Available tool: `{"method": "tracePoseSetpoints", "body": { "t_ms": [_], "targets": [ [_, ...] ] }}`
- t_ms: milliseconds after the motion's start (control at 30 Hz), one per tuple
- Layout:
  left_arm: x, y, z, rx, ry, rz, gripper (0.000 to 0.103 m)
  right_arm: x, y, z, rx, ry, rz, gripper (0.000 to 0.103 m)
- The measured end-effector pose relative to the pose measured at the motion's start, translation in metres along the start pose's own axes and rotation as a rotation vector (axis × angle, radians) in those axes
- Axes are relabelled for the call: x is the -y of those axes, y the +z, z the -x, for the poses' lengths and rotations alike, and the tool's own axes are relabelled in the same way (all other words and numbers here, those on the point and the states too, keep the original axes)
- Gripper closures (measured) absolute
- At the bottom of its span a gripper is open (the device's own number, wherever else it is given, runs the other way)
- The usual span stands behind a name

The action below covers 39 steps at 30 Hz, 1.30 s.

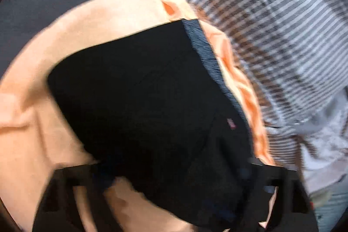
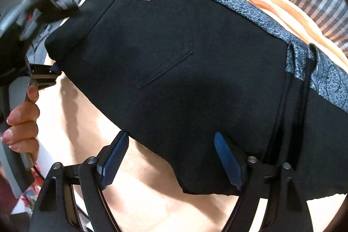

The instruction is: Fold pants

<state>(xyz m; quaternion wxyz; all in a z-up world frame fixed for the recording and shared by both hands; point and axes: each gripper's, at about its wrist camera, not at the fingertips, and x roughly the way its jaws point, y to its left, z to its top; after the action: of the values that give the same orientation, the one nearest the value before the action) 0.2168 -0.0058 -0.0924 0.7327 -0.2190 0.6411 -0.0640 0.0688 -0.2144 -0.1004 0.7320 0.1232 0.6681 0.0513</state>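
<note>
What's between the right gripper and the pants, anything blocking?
Nothing visible. The right gripper is open, its blue pads straddling the near edge of the black pants, which lie on the peach cloth. No other item sits in the gap; only the pants' edge lies there.

Black pants (image 1: 141, 90) with grey waistband on peach cloth (image 1: 54, 53), striped fabric (image 1: 271, 25) beyond, blurred left hand-held gripper (image 1: 174, 188) below.

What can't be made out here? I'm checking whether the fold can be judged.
- Left wrist view: motion blur smears the left gripper; whether it pinches the black pants with grey waistband is unclear.
- Right wrist view: the picture's right edge cuts off the pants.
- Both views: the pants hide the peach cloth beneath.
</note>
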Motion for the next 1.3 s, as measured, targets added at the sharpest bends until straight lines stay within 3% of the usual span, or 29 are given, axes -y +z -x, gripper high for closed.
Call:
{"method": "tracePoseSetpoints", "body": {
  "t_ms": [33,100,233,300,433,533,700,767,1033,1067,1100,1133,1200,1300],
  "targets": [
    [0.001,0.0,0.0,-0.002,0.05,-0.009,0.061,0.004,0.001,0.004,-0.003,0.012,-0.014,0.019],
    [0.003,0.0,0.003,-0.003,0.078,-0.039,0.073,0.014,0.005,0.02,0.005,0.028,-0.054,0.019],
    [0.048,-0.012,0.017,0.066,0.22,-0.292,0.077,0.033,0.026,0.057,0.026,0.004,-0.105,0.019],
    [0.066,-0.022,0.022,0.104,0.265,-0.381,0.077,0.038,0.052,0.076,0.021,0.013,-0.128,0.019],
    [0.091,-0.034,0.023,0.156,0.333,-0.515,0.077,0.027,0.095,0.109,0.037,0.086,-0.107,0.016],
    [0.099,-0.039,0.022,0.175,0.354,-0.57,0.077,-0.008,0.14,0.113,-0.035,0.128,-0.016,0.012],
    [0.105,-0.045,0.023,0.201,0.379,-0.618,0.077,-0.084,0.198,0.09,-0.2,0.157,0.153,0.001],
    [0.105,-0.048,0.025,0.21,0.383,-0.638,0.077,-0.113,0.211,0.073,-0.241,0.126,0.213,0.001],
    [0.106,-0.052,0.026,0.225,0.39,-0.676,0.077,-0.157,0.215,-0.001,-0.48,0.035,0.325,0.002],
    [0.106,-0.053,0.026,0.226,0.391,-0.68,0.077,-0.157,0.214,-0.008,-0.5,0.011,0.338,0.006],
    [0.107,-0.053,0.026,0.223,0.39,-0.681,0.077,-0.155,0.211,-0.012,-0.511,-0.004,0.346,0.023],
    [0.107,-0.053,0.027,0.22,0.388,-0.682,0.077,-0.153,0.211,-0.013,-0.515,0.01,0.336,0.051],
    [0.109,-0.055,0.028,0.214,0.379,-0.686,0.077,-0.142,0.209,-0.005,-0.495,0.059,0.297,0.078],
    [0.123,-0.061,0.037,0.231,0.351,-0.728,0.077,-0.123,0.202,0.021,-0.398,0.111,0.284,0.084]
  ]
}}
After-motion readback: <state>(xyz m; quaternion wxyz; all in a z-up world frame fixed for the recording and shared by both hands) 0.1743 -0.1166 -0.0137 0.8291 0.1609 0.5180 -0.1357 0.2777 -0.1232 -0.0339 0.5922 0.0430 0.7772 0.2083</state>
